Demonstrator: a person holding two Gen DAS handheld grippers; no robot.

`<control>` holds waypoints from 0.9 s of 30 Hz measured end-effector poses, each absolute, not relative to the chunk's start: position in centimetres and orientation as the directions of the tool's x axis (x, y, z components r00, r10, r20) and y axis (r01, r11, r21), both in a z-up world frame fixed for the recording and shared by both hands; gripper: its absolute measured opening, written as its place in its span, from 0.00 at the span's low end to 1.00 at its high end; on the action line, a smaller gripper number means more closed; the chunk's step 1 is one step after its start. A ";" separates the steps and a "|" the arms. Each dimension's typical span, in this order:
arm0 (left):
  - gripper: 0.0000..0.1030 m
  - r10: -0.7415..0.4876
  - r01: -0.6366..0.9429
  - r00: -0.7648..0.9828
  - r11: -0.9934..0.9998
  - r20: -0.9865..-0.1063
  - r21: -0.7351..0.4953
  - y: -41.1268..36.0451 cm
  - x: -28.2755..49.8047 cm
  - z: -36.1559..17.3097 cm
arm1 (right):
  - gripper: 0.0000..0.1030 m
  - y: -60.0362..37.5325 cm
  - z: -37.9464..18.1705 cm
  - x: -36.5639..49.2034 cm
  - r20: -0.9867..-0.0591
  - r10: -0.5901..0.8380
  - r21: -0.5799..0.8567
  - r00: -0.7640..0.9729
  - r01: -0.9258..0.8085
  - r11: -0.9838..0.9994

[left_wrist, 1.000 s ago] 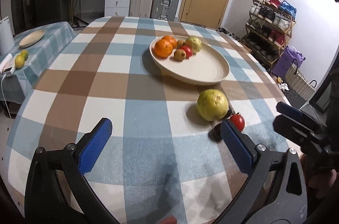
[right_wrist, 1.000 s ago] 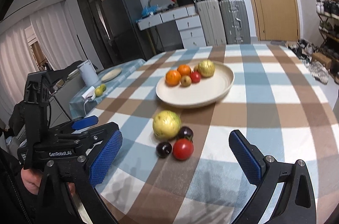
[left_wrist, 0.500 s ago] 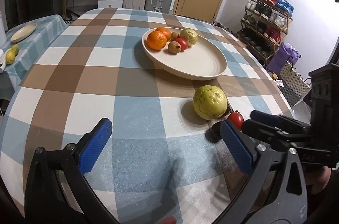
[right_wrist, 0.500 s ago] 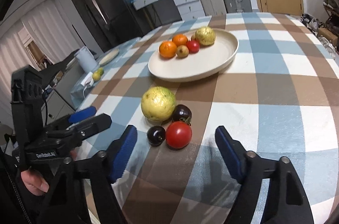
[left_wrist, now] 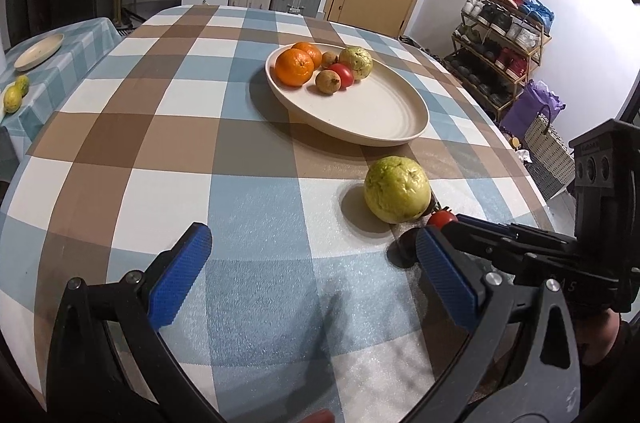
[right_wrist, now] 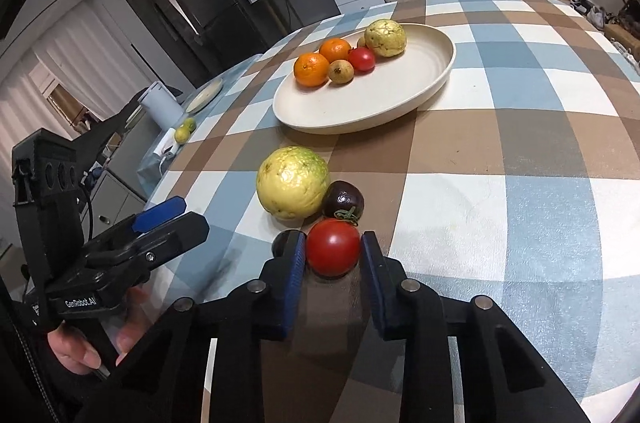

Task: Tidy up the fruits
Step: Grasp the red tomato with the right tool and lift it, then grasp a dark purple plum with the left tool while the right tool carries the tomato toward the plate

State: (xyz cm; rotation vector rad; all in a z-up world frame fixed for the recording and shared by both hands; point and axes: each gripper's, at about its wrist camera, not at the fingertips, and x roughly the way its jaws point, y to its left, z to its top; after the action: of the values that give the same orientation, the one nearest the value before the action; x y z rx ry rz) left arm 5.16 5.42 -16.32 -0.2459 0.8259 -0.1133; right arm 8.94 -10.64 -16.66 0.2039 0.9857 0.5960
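Observation:
A red tomato (right_wrist: 333,251) lies on the checked tablecloth, and my right gripper (right_wrist: 333,252) is closing on it, both blue pads touching its sides. Just beyond it are a dark purple fruit (right_wrist: 343,199) and a large yellow-green guava (right_wrist: 293,182). A second dark fruit (right_wrist: 282,243) peeks out from behind the gripper's left finger. Farther back, a cream plate (right_wrist: 400,95) holds two oranges, a tomato, a guava and small brown fruits. My left gripper (left_wrist: 312,243) hovers open and empty over the cloth, left of the guava (left_wrist: 397,189).
The round table's edge (left_wrist: 536,219) curves away close behind the loose fruits on the right. A lower side table (left_wrist: 80,35) at the left carries a small plate and two yellow fruits. Suitcases, drawers and a shoe rack line the walls.
My right gripper has sunk toward the table and its wide-open jaws have come together around the red tomato. The left gripper has stayed open and has hardly moved.

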 end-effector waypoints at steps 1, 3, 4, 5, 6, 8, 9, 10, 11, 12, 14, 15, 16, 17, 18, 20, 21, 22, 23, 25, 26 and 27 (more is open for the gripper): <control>0.99 -0.198 0.005 0.673 0.965 -0.713 -0.263 5.4 5.1 -16.4 | 0.27 -10.7 -16.7 8.9 -0.720 0.561 0.423 0.408 -0.382 0.822; 0.99 -0.204 0.009 0.669 0.964 -0.715 -0.267 5.3 5.1 -16.4 | 0.26 -10.8 -16.7 8.7 -0.715 0.562 0.421 0.416 -0.385 0.821; 0.99 -0.204 0.011 0.667 0.964 -0.716 -0.264 5.2 5.2 -16.4 | 0.26 -10.9 -16.7 8.6 -0.712 0.563 0.422 0.420 -0.384 0.821; 0.99 -0.204 0.013 0.665 0.965 -0.719 -0.261 5.1 5.2 -16.5 | 0.26 -10.9 -16.7 8.5 -0.707 0.567 0.426 0.422 -0.385 0.819; 0.99 -0.204 0.015 0.661 0.966 -0.722 -0.259 4.9 5.2 -16.5 | 0.26 -11.1 -16.7 8.4 -0.701 0.569 0.429 0.430 -0.383 0.818; 0.99 -0.208 0.023 0.653 0.967 -0.728 -0.255 4.5 5.3 -16.6 | 0.26 -11.3 -16.5 8.2 -0.686 0.579 0.437 0.442 -0.386 0.812; 0.99 -0.208 0.025 0.651 0.967 -0.730 -0.253 4.4 5.5 -16.6 | 0.26 -11.5 -16.3 8.1 -0.677 0.583 0.440 0.450 -0.387 0.810; 0.99 -0.209 0.027 0.648 0.967 -0.732 -0.253 4.2 5.5 -16.6 | 0.26 -11.6 -16.1 8.1 -0.671 0.585 0.443 0.456 -0.387 0.809; 0.99 -0.214 0.032 0.642 0.967 -0.736 -0.252 3.9 5.6 -16.6 | 0.26 -11.8 -16.0 8.1 -0.664 0.589 0.447 0.461 -0.386 0.807; 0.99 -0.219 0.037 0.636 0.967 -0.740 -0.254 3.7 5.7 -16.7 | 0.26 -12.0 -15.9 8.1 -0.659 0.593 0.451 0.463 -0.387 0.804; 0.99 -0.226 0.048 0.625 0.967 -0.748 -0.252 3.2 6.0 -16.8 | 0.26 -12.4 -15.6 8.0 -0.647 0.597 0.457 0.475 -0.385 0.802; 0.99 -0.230 0.056 0.619 0.967 -0.751 -0.250 2.9 6.1 -16.8 | 0.26 -12.7 -15.5 7.9 -0.639 0.601 0.462 0.480 -0.385 0.799; 0.99 -0.234 0.063 0.612 0.967 -0.755 -0.248 2.5 6.3 -17.0 | 0.26 -13.1 -15.3 7.9 -0.633 0.602 0.464 0.487 -0.383 0.798; 0.99 -0.239 0.072 0.601 0.967 -0.763 -0.246 2.1 6.4 -17.1 | 0.26 -13.3 -15.1 7.8 -0.627 0.604 0.465 0.492 -0.386 0.797; 0.99 -0.246 0.080 0.593 0.965 -0.767 -0.248 1.7 6.6 -17.2 | 0.26 -13.6 -15.0 7.6 -0.623 0.603 0.462 0.498 -0.388 0.797; 0.99 -0.259 0.096 0.578 0.963 -0.774 -0.251 0.9 6.7 -17.5 | 0.26 -14.0 -14.6 7.3 -0.620 0.593 0.445 0.513 -0.392 0.805; 0.99 -0.262 0.103 0.573 0.963 -0.777 -0.249 0.6 6.8 -17.6 | 0.26 -14.2 -14.5 7.2 -0.618 0.592 0.440 0.517 -0.397 0.806; 0.99 -0.263 0.110 0.570 0.963 -0.779 -0.245 0.2 6.9 -17.7 | 0.26 -14.4 -14.4 7.0 -0.617 0.588 0.432 0.522 -0.400 0.808; 0.99 -0.259 0.113 0.575 0.965 -0.776 -0.238 -0.1 6.9 -17.7 | 0.26 -14.6 -14.2 6.9 -0.617 0.583 0.421 0.529 -0.404 0.812; 0.98 -0.255 0.120 0.581 0.966 -0.773 -0.229 -0.6 7.1 -17.7 | 0.26 -14.9 -14.1 6.7 -0.616 0.576 0.407 0.537 -0.410 0.816; 0.97 -0.260 0.124 0.578 0.965 -0.774 -0.231 -0.9 7.2 -17.8 | 0.26 -15.0 -14.0 6.7 -0.614 0.578 0.405 0.537 -0.414 0.815; 0.94 -0.262 0.126 0.576 0.964 -0.774 -0.233 -1.0 7.3 -17.8 | 0.26 -15.1 -14.1 6.8 -0.614 0.579 0.405 0.537 -0.416 0.815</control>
State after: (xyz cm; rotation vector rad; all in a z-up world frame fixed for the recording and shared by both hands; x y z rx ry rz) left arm 7.35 -1.02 -17.81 -0.1587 0.9299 -0.2284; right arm 6.78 -15.13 -14.10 0.2203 0.8097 0.5975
